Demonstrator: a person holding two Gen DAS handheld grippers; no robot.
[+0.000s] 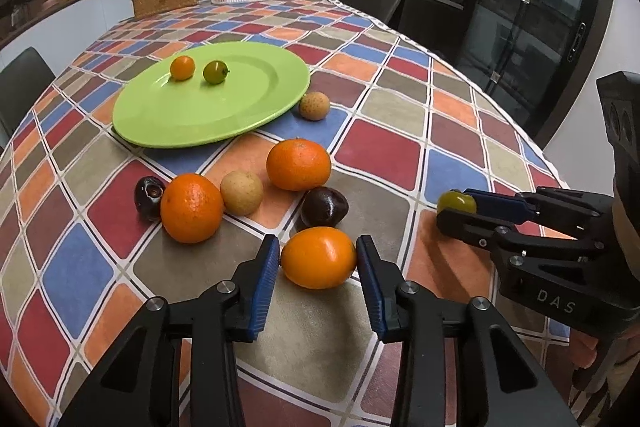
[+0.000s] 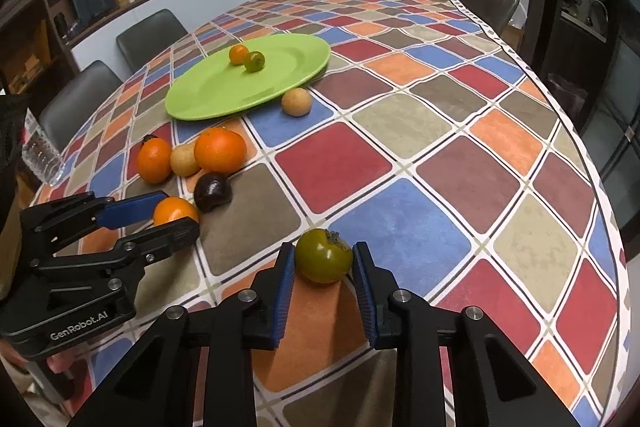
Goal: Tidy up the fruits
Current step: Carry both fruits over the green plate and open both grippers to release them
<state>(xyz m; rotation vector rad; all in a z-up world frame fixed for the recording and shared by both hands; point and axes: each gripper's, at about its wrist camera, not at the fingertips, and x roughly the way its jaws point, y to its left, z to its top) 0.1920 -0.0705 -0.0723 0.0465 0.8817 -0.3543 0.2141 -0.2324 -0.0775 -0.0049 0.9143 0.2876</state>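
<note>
The left gripper brackets a near orange, blue pads touching or nearly so; the right gripper pinches a green fruit. Both round fruits could squirt sideways before reaching the far green plate.

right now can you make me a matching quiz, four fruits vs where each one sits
Fruits:
1. green persimmon
2. oval orange
3. small orange fruit
4. tan fruit

Places:
A. on the green plate
B. between the left gripper fingers
C. on the tablecloth beside the plate's rim
D. between the right gripper fingers

Pairs: 1-D, 2-B, 3-A, 4-C
</note>
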